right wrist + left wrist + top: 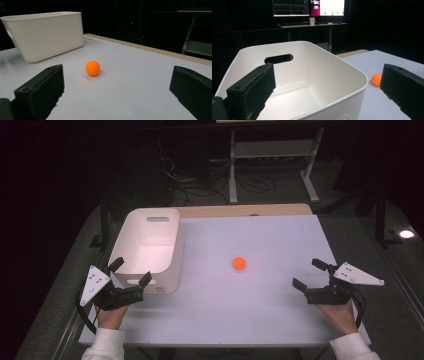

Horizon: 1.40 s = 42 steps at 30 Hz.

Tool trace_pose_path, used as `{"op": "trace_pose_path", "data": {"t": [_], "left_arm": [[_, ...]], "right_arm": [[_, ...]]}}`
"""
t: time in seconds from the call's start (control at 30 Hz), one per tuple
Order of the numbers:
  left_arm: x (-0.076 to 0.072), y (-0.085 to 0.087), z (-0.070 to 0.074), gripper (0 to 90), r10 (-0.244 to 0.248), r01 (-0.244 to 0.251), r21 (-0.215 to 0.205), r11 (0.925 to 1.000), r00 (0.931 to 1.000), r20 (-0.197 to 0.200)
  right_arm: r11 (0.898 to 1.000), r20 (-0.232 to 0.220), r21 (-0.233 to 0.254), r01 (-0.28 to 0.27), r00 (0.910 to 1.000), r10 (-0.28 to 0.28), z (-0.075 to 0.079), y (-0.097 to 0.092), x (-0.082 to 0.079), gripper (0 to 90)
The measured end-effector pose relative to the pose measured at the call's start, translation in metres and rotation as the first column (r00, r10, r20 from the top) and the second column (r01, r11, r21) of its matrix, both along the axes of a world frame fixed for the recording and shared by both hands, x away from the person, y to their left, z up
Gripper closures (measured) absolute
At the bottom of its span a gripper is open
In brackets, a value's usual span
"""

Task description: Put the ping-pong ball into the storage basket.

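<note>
Ahead of right gripper (117, 92) (agape): ball (92, 68).

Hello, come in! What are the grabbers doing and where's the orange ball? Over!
Left hand-held gripper open, at the white bin's near end. Right hand-held gripper open, empty. Orange ball loose mid-table, outside the bin. Path to it clear.

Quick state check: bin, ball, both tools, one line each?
White plastic bin: upright, empty, at the table's left edge.
Small orange ball: loose on the white tabletop, apart from bin and tools.
Left tool: jaws open, nothing between them, at the bin's near end.
Right tool: jaws open, empty, pointed toward the ball.
</note>
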State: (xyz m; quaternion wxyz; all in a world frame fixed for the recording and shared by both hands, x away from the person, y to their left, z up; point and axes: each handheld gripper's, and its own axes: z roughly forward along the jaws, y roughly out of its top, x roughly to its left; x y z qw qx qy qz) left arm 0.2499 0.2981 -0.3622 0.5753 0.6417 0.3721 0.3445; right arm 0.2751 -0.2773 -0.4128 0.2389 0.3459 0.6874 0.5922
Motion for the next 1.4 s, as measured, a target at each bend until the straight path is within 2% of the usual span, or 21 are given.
{"op": "trace_pose_path", "data": {"t": [0.03, 0.13, 0.43, 0.63, 0.67, 0.7, 0.73, 0.77, 0.9, 0.93, 0.97, 1.03, 1.07, 1.2, 1.4], "left_arm": [[-0.001, 0.001, 0.0, 0.0, -0.001, 0.001, 0.014, 0.9999, 1.0, -0.005], [-0.002, 0.002, 0.0, 0.0, -0.001, 0.001, 0.015, 0.9999, 1.0, -0.007], [-0.002, -0.002, 0.0, 0.0, -0.013, 0.013, 0.001, 0.9999, 0.9998, -0.014], [-0.001, -0.003, 0.007, 0.0, -0.027, 0.028, 0.041, 0.9988, 0.9995, -0.018], [0.0, -0.004, 0.008, 0.0, -0.026, 0.027, 0.031, 0.9992, 0.9995, -0.016], [0.0, -0.002, 0.009, 0.0, -0.028, 0.029, 0.051, 0.9983, 0.9994, -0.019], [0.001, -0.003, 0.01, 0.0, -0.03, 0.03, 0.039, 0.9988, 0.9994, -0.017], [0.001, -0.003, 0.011, 0.0, -0.029, 0.03, 0.049, 0.9983, 0.9993, -0.022], [0.003, -0.005, 0.016, 0.0, -0.043, 0.044, 0.048, 0.9979, 0.9988, -0.026], [0.004, -0.005, 0.018, 0.0, -0.046, 0.048, 0.067, 0.9966, 0.9985, -0.03], [0.005, -0.006, 0.018, 0.0, -0.05, 0.052, 0.055, 0.9971, 0.9983, -0.03], [0.006, -0.006, 0.021, 0.0, -0.055, 0.057, 0.074, 0.9956, 0.9978, -0.037], [0.007, -0.007, 0.022, 0.0, -0.058, 0.06, 0.059, 0.9965, 0.9977, -0.036], [0.012, -0.007, 0.025, 0.0, -0.07, 0.073, 0.064, 0.9953, 0.9961, -0.055], [0.018, -0.012, 0.031, 0.0, -0.092, 0.098, 0.094, 0.9907, 0.9932, -0.072]], "right_arm": [[1.0, 0.0, 0.0, 0.002, 1.0, -0.002, 0.0, 0.0, 0.0, 0.0], [1.0, 0.002, -0.001, 0.004, 1.0, -0.004, 0.0, -0.001, -0.001, 0.0], [1.0, -0.005, -0.008, 0.003, 1.0, -0.003, -0.001, -0.001, 0.001, 0.0], [1.0, -0.006, -0.01, 0.001, 1.0, -0.001, -0.001, -0.001, 0.001, 0.0], [1.0, -0.006, -0.01, 0.001, 1.0, -0.001, -0.001, -0.001, 0.001, 0.0], [1.0, -0.005, -0.009, 0.0, 1.0, 0.0, -0.001, -0.001, 0.001, 0.0], [1.0, -0.004, -0.009, 0.0, 1.0, 0.0, -0.001, -0.001, 0.001, 0.0], [1.0, -0.004, -0.009, 0.0, 1.0, 0.0, -0.001, -0.001, 0.001, 0.0], [1.0, -0.004, -0.012, -0.004, 1.0, 0.003, -0.002, -0.001, 0.001, 0.0], [1.0, -0.004, -0.014, -0.004, 1.0, 0.004, -0.002, -0.001, 0.001, 0.0], [1.0, -0.004, -0.015, -0.003, 1.0, 0.003, -0.002, -0.001, 0.001, 0.0], [1.0, -0.004, -0.018, -0.007, 1.0, 0.007, -0.002, 0.0, 0.002, 0.0], [1.0, -0.004, -0.018, -0.007, 1.0, 0.007, -0.002, 0.0, 0.002, 0.0], [1.0, -0.009, -0.019, -0.009, 0.9999, 0.009, -0.002, 0.0, 0.002, 0.0], [1.0, -0.015, -0.019, -0.015, 0.9998, 0.015, -0.003, 0.001, 0.002, 0.0]]}}
